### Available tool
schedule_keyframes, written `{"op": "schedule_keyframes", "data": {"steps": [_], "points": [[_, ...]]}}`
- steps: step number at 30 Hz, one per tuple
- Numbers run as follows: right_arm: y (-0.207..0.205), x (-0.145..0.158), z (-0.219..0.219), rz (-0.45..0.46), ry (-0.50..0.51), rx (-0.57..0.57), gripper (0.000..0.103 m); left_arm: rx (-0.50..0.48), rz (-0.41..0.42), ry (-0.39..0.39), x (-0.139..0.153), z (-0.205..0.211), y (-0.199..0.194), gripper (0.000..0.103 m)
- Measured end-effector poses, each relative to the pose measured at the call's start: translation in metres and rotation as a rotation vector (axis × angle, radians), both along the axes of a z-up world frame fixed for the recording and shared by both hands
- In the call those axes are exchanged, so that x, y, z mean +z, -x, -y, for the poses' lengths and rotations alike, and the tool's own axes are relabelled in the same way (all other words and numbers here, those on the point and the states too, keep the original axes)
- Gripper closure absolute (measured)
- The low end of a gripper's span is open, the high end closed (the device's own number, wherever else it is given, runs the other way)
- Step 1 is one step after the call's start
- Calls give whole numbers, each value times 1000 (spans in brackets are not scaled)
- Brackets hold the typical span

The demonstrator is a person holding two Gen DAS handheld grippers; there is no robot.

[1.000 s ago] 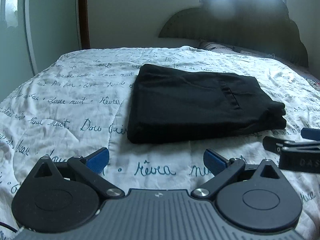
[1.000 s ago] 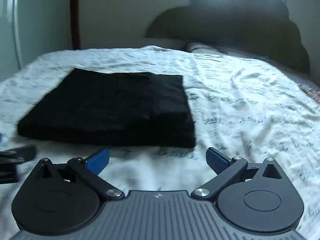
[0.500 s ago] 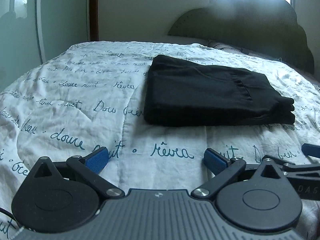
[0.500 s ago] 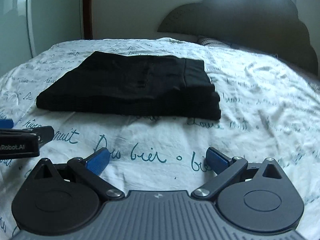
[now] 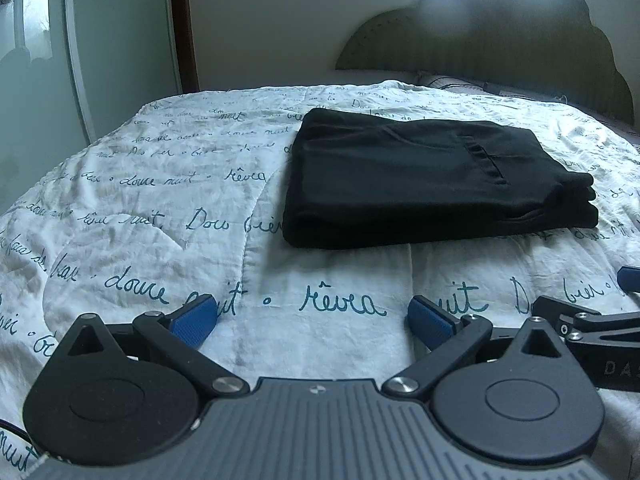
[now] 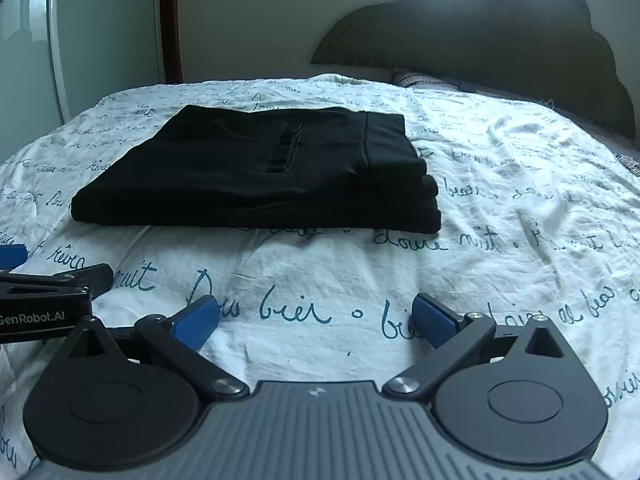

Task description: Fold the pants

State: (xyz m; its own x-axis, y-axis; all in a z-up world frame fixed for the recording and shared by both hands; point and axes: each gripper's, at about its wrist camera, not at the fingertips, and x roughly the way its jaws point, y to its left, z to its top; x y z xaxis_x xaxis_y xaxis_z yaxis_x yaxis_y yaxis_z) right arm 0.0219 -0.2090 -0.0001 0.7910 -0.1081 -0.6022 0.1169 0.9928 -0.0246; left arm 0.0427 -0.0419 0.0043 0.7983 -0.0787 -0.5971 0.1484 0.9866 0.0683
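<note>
Black pants (image 5: 424, 180) lie folded into a flat rectangular stack on the white bedspread, with a pocket slit on top. They also show in the right wrist view (image 6: 264, 176). My left gripper (image 5: 314, 318) is open and empty, low over the bedspread, well short of the pants' near edge. My right gripper (image 6: 316, 318) is open and empty, also short of the pants. Each gripper shows at the edge of the other's view: the right one (image 5: 592, 328), the left one (image 6: 44, 292).
The white bedspread (image 5: 160, 208) with blue script covers the bed. A dark scalloped headboard (image 5: 500, 52) and a pillow stand at the far end under a bright window. A wardrobe door (image 5: 36, 80) is at the left.
Both grippers have drawn back from the folded pants and stay open. The pants lie still and look farther away now.
</note>
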Motion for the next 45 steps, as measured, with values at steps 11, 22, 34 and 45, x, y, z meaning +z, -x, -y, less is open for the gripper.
{"op": "schedule_keyframes", "data": {"steps": [11,22,34,45], "points": [[-2,-1,1,-8,-10,4,0,0,-11,18,-1,-2,-2,0],[-1,-1,3,5,-17,-16,0,0,-10,17,-1,-2,-2,0],[-3,-2,3,-6,-21,-10,0,0,-11,18,-1,-2,-2,0],[-3,-1,3,-6,-21,-10,0,0,-11,18,-1,-2,-3,0]]}}
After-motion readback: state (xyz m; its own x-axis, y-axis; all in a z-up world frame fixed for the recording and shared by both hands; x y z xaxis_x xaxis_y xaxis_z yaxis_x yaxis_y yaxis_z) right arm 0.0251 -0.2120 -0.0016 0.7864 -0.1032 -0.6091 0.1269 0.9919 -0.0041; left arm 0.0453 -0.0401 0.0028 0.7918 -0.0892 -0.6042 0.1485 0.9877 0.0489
